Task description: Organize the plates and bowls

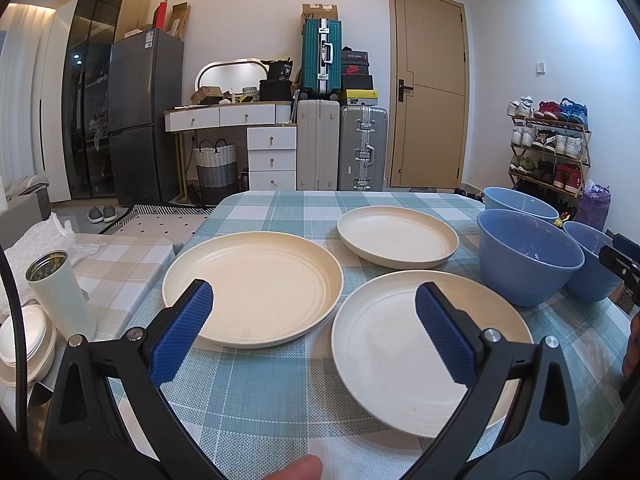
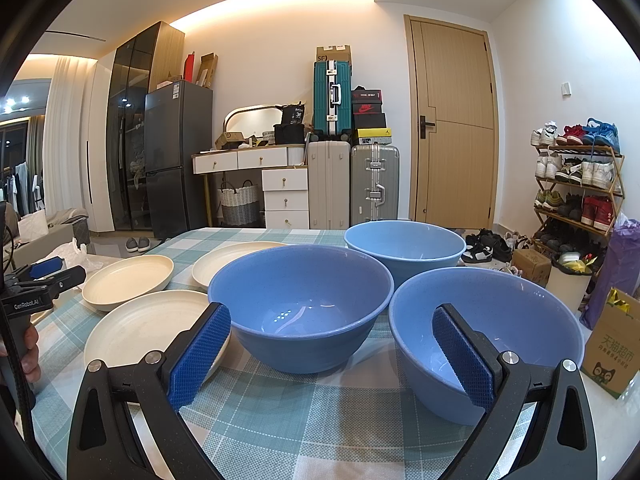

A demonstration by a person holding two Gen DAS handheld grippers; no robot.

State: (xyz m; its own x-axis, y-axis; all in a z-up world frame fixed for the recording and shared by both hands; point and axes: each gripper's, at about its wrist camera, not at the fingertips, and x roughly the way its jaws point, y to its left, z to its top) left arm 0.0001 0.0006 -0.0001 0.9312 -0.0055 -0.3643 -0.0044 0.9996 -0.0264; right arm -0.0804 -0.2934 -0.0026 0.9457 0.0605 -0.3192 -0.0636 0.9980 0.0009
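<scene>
Both grippers hang just above the checked-cloth surface [image 1: 280, 412], nothing in either one. The left gripper [image 1: 314, 330] has its blue pads spread wide, straddling the gap between two cream speckled round plates: the big plate [image 1: 256, 286] just ahead and to its left, the near plate [image 1: 404, 344] just ahead and to its right, a third small plate [image 1: 398, 236] beyond them. The right gripper [image 2: 332, 354] is equally wide apart, facing three blue plastic bowls: the middle bowl [image 2: 300, 304] dead ahead between its pads, the right-hand bowl [image 2: 488, 332] right behind its right pad, the far bowl [image 2: 404, 244] behind. So plates belong to the left hand, bowls to the right. The plates lie flat, so I'd expect a rim pinch from the edge.
</scene>
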